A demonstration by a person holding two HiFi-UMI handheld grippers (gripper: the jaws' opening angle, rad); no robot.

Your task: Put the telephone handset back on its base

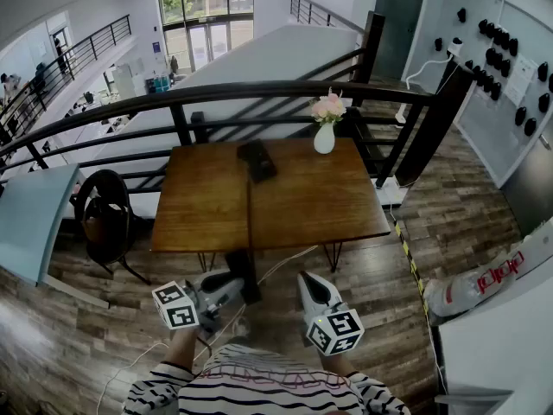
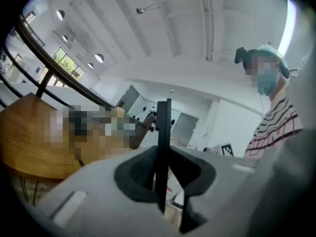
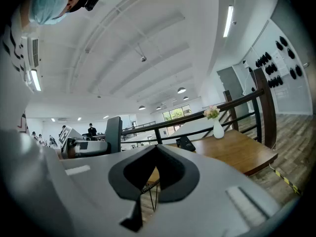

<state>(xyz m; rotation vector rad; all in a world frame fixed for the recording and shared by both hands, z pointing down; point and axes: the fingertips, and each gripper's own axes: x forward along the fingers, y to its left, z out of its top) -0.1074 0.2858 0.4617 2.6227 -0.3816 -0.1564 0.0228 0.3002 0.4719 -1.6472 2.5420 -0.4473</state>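
Observation:
The black telephone base (image 1: 257,160) lies on the wooden table (image 1: 311,206), near its far edge at the middle. I hold the black handset (image 1: 243,268) in my left gripper (image 1: 229,288), low in front of the table's near edge. In the left gripper view the handset (image 2: 162,147) stands edge-on between the jaws, which press on it. My right gripper (image 1: 308,280) hangs beside it to the right, shut and empty. The right gripper view shows the base (image 3: 185,143) far off on the table and the handset (image 3: 114,134) at the left.
A white vase with pink flowers (image 1: 325,128) stands on the table right of the base. A black railing (image 1: 259,93) runs behind the table. A dark chair (image 1: 108,214) stands at the table's left, and a white cable (image 1: 281,263) trails on the wooden floor.

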